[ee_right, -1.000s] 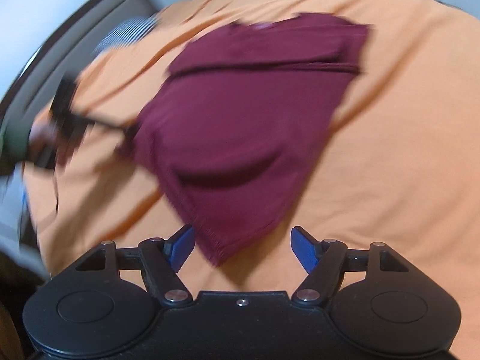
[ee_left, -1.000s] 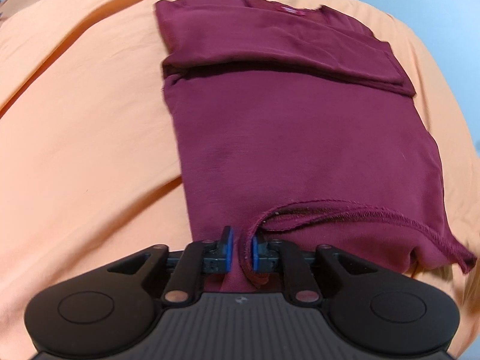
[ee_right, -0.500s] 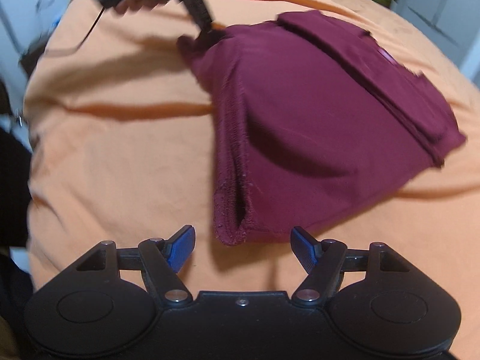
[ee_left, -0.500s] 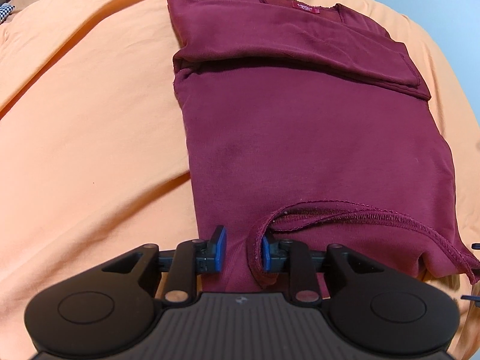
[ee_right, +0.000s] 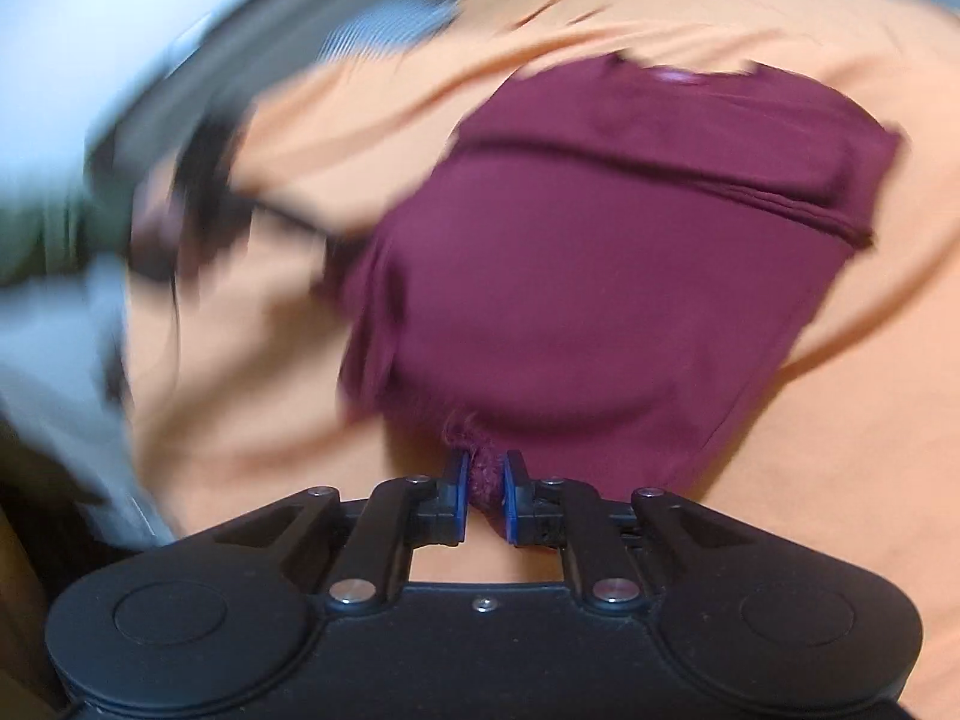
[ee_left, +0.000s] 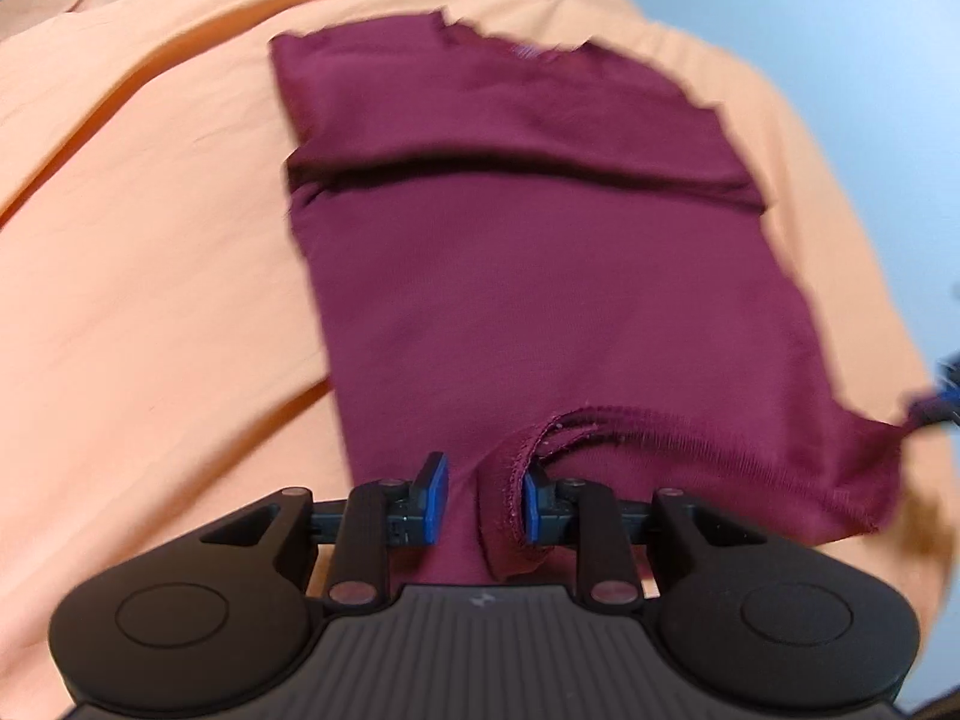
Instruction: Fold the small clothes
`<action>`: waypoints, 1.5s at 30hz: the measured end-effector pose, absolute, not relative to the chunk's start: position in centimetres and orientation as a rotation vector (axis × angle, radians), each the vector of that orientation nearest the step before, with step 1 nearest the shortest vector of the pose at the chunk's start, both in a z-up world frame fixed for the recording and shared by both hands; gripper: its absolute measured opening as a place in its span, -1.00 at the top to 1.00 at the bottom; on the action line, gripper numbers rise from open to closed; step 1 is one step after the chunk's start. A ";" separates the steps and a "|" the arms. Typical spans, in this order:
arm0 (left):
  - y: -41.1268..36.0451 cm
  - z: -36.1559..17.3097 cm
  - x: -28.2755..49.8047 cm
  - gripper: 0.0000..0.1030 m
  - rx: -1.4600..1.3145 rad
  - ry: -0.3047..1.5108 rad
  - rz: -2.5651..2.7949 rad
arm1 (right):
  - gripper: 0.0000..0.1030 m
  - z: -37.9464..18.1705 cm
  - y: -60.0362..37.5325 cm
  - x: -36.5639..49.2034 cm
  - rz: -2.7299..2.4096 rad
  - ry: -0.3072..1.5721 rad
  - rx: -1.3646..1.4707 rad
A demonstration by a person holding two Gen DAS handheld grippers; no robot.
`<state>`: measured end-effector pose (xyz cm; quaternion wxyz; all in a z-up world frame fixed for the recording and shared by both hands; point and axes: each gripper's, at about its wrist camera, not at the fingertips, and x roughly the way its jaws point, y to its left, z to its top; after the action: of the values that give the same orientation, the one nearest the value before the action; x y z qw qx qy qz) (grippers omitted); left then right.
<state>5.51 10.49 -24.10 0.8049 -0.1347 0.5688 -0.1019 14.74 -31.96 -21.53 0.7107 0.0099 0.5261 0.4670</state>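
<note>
A maroon shirt (ee_left: 540,276) lies on the orange sheet (ee_left: 150,300) with its sleeves folded across the chest and its collar far from me. My left gripper (ee_left: 485,501) is closed on the near hem corner, with a bunch of fabric between its blue pads. The right gripper (ee_right: 482,495) is shut on the other hem corner of the shirt (ee_right: 600,276). The hem (ee_left: 690,426) hangs stretched between the two. The right gripper's tip shows at the right edge of the left wrist view (ee_left: 936,408).
The orange sheet covers a bed that fills both views. In the right wrist view the left gripper and the hand holding it (ee_right: 180,204) are a blur at the left. A striped cloth (ee_right: 384,30) lies at the far bed edge.
The right gripper, open half a second ago, has closed on the hem corner. The left gripper's pads have spread somewhat around the bunched hem. Both views are now blurred with motion.
</note>
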 end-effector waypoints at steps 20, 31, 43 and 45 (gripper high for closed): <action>14.8 -21.7 3.0 -0.21 -0.463 1.114 -0.074 | -0.15 -26.1 -37.4 19.5 0.590 1.180 0.381; 14.5 -19.5 3.6 -0.39 -0.431 1.084 -0.090 | -0.01 -27.7 -34.1 21.1 0.626 1.225 0.363; 10.1 -23.0 4.6 0.05 -0.072 1.203 -0.173 | 0.05 -27.8 -33.2 21.3 0.632 1.226 0.328; 10.1 -23.6 4.9 0.34 -0.072 1.217 -0.182 | 0.05 -27.9 -32.9 21.3 0.628 1.232 0.316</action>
<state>4.93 10.09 -23.58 0.8161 -0.0340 0.5706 -0.0852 21.33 -32.95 -27.91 0.7588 0.1452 0.5656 0.2884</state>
